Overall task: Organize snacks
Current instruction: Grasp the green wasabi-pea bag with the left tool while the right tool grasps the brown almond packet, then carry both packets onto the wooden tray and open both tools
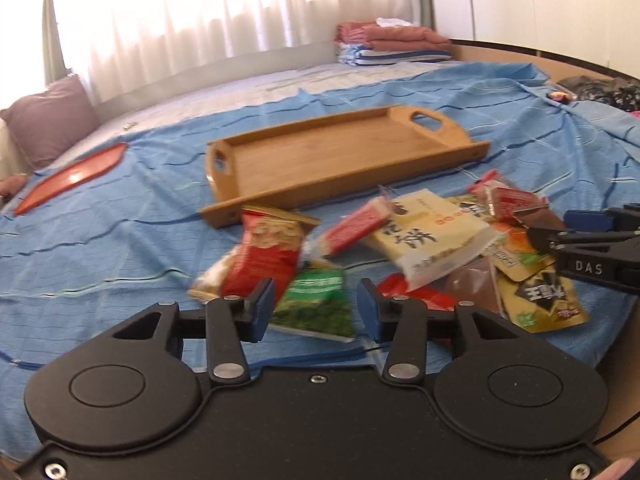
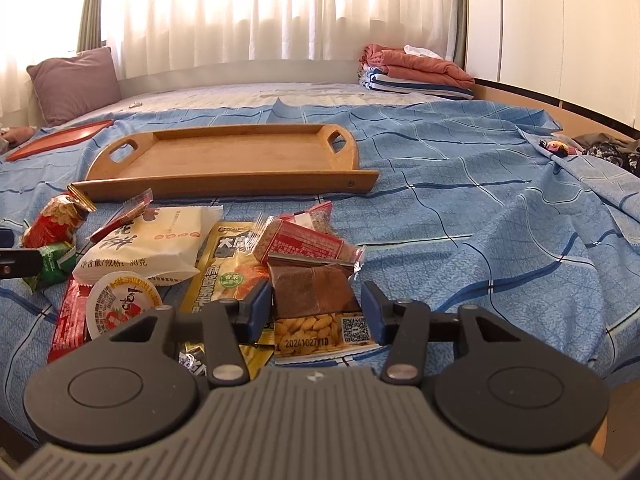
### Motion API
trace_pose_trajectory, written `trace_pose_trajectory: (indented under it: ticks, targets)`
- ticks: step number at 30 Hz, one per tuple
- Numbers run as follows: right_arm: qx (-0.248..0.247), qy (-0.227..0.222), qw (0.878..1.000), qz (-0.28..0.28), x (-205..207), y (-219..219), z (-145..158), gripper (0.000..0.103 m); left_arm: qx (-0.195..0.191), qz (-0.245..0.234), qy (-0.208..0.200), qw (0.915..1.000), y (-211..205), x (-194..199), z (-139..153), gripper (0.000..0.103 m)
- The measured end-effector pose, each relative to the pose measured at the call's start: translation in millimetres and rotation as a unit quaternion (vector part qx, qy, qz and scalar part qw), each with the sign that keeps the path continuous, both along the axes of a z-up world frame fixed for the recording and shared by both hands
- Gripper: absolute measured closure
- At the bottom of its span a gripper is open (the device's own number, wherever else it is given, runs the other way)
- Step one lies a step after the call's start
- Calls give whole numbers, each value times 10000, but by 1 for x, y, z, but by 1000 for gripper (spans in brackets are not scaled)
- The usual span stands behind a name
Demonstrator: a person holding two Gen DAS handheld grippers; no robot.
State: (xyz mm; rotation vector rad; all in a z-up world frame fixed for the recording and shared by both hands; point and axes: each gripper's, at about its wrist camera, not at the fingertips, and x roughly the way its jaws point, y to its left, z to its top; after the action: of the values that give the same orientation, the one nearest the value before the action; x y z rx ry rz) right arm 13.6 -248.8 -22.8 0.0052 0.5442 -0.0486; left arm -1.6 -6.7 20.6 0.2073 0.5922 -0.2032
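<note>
Left gripper (image 1: 316, 306): jaws apart, nothing clamped. A green packet (image 1: 316, 304) lies on the bed under the gap, with neither pad pressing on it. A red bag (image 1: 266, 254), blurred, stands tilted just beyond the left pad; whether it touches that pad cannot be told.

Right gripper (image 2: 316, 312): jaws apart, a peanut packet (image 2: 320, 308) lying between the pads. Whether the pads touch it cannot be told; the packet lies flat on the bedsheet (image 2: 460, 200), not lifted.

Snack pile, right wrist view: a round sealed cup (image 2: 120, 304) sits left of the gripper, on top of a red wrapper (image 2: 70, 320). A yellow pouch (image 2: 232, 268) lies partly under the peanut packet. A white packet (image 2: 148, 244) rests beyond the cup, a thin red stick pack (image 2: 124, 218) across its far corner. A red bar in clear wrap (image 2: 308, 244) overlaps the far edge of the peanut packet.

All snacks lie loose on the bedsheet, near the tray and on the near side of it.

Wooden tray (image 2: 224, 184): flat on the bed past the pile, two cut-out handles, nothing in it.

Further back, left: a red plate (image 2: 60, 138) on the sheet, a purple pillow (image 2: 74, 84) against the curtain (image 2: 260, 8). Far right corner: folded bedding (image 2: 416, 70).
</note>
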Motion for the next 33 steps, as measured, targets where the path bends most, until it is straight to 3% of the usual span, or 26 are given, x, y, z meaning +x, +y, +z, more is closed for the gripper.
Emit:
trace_pose_trajectory:
  ticks: [6,10,14,19,21,25,33]
  targets:
    - [-78,72,9999,129,6,-1,-2,47,-590,57,353,9976,6,26,-16,60]
    - [70,162,9996,229,15,-8,-1,48,-729,31,481,9962,12,28,-14,57]
    - [113,176,9995,250,10,-9,0,49,-1058,139,480,9931,23,27,-14,21]
    - [92,154,9994,282,2,-8,-2,46,-1251,167,705,9895,28,34,-19,32]
    - [210,155,9995,203,2,-9,-3,47,-1280,180,739,9888,27,34,-17,62]
    - [303,131,9993,180,2,-8,-1,53,-1143,226,700,9907,19,29,-10,68]
    - [745,-17,9971,164,-9,-11,18,54,-1256,163,235,9917,15,14,24,69]
